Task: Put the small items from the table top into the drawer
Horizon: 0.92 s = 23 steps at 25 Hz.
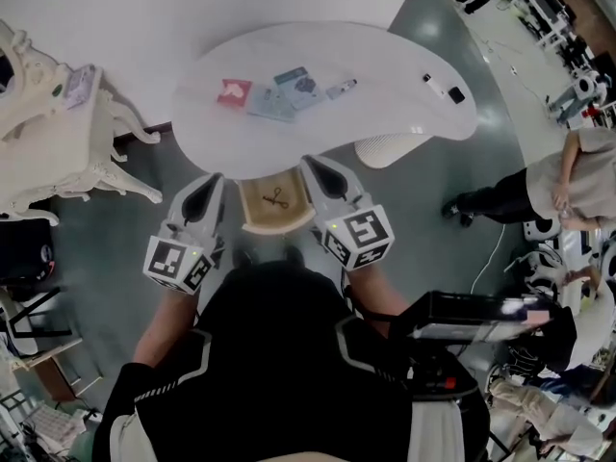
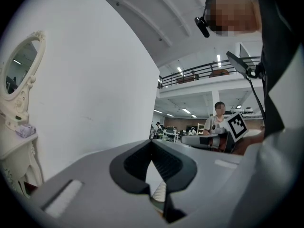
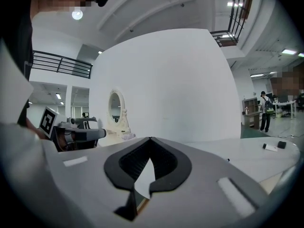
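- White table (image 1: 404, 114), head view: red packet (image 1: 234, 92) and blue cards (image 1: 279, 102) on top, print unreadable; open drawer (image 1: 274, 226) under near edge, scissors (image 1: 277, 198) inside.
- Left gripper view: left gripper (image 2: 152, 141), jaws pressed together, empty; table out of sight.
- Right gripper view: right gripper (image 3: 150, 138), jaws pressed together, empty; only table's far end visible.

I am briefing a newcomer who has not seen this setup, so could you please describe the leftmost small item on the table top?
Find the white curved table in the middle of the head view; a cluster of small flat items lies on its left half. At the left end of that cluster, right beside the pale blue cards, lies a red packet. It is the only red thing on the table top.
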Available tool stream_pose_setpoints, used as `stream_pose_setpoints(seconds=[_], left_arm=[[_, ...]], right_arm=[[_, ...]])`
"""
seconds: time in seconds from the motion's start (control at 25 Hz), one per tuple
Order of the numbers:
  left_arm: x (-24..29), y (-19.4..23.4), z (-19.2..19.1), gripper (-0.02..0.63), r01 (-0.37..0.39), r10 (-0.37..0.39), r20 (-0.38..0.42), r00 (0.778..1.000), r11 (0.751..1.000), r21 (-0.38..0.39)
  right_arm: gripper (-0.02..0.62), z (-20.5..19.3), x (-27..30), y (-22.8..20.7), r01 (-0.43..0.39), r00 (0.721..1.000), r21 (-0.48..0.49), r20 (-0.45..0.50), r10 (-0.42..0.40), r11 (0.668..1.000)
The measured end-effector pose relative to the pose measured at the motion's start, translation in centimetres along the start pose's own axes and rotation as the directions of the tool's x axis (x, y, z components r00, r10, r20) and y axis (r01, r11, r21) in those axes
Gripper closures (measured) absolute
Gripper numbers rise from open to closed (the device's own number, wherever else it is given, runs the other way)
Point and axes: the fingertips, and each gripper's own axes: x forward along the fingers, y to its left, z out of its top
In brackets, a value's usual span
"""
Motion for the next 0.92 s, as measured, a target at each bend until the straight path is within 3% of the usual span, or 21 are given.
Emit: stream_pose_setpoints(seconds=[0.92], left_arm=[[-0.2,2.1,0.2,0.606,-0.082,0.082,0.004,0.997,0.996,0.019]], right_arm=[[0.594,0.6,1.4,0.4,-0.006,1.0,-0.006,0.025,0.006,1.0]])
